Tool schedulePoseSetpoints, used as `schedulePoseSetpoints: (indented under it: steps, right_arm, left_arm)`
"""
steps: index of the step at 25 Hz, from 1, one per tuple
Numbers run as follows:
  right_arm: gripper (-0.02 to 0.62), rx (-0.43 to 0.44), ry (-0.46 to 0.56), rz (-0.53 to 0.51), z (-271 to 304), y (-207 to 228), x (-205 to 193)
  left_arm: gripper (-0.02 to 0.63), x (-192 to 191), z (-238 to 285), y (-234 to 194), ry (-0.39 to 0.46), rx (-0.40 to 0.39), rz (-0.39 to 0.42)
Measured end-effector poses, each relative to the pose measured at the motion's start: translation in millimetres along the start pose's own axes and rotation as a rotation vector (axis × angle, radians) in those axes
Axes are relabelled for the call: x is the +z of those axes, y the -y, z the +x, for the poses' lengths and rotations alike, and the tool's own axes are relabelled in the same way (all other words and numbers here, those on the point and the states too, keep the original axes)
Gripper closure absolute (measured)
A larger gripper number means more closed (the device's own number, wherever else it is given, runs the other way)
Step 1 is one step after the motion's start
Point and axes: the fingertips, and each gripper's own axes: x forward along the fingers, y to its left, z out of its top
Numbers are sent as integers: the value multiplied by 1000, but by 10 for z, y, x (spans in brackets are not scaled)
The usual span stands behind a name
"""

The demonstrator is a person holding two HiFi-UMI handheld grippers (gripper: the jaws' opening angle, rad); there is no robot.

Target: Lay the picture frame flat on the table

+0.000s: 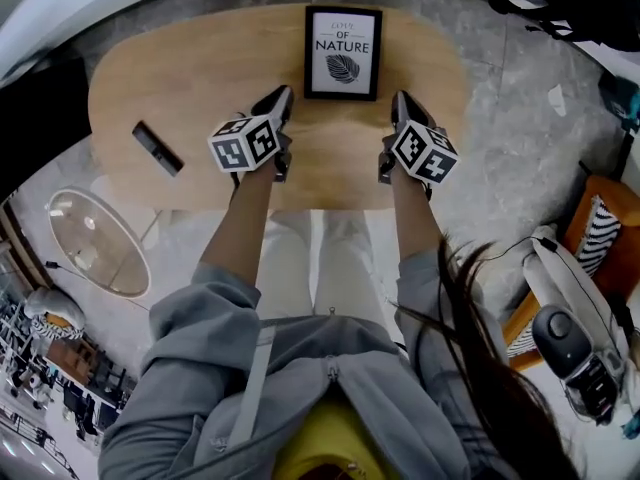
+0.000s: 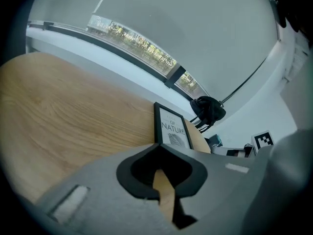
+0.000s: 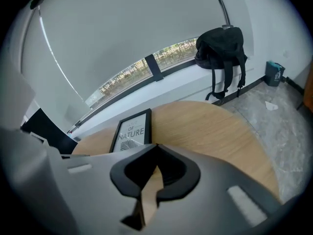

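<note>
A black picture frame (image 1: 343,53) with a white leaf print reading "NATURE" is at the far middle of the oval wooden table (image 1: 200,78). In the left gripper view the picture frame (image 2: 172,128) looks propped up, leaning back, its print towards me. It also shows in the right gripper view, the picture frame (image 3: 131,131) ahead and left. My left gripper (image 1: 283,98) is just left of the frame's lower corner, and my right gripper (image 1: 400,101) just right of it. Neither touches it. Both have their jaws shut with nothing between them, seen also at the left gripper (image 2: 159,150) and right gripper (image 3: 156,148).
A small black bar-shaped object (image 1: 158,148) lies on the table's left part. A round glass side table (image 1: 95,240) stands at the left, below the table edge. A black backpack (image 3: 222,48) leans on the window sill. A seat with a striped cushion (image 1: 598,230) is at the right.
</note>
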Motion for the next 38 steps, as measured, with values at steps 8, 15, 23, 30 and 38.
schedulePoseSetpoints:
  steps: [8, 15, 23, 30, 38]
  right_arm:
    - [595, 1, -16, 1, -962, -258, 162]
    - [595, 10, 51, -65, -2002, -377, 704]
    - [595, -16, 72, -139, -3140, -551, 830]
    - [595, 21, 238, -275, -3712, -1068, 1515]
    - [595, 72, 557, -521, -4644, -1921, 2491]
  left_arm:
    - [603, 143, -751, 673, 5, -22, 66]
    - [603, 427, -1500, 1524, 52, -38, 173]
    - [604, 419, -2576, 1922, 88, -22, 194]
    - [604, 1250, -3245, 2522, 295, -14, 423]
    - [604, 2036, -4115, 3585, 627, -20, 665]
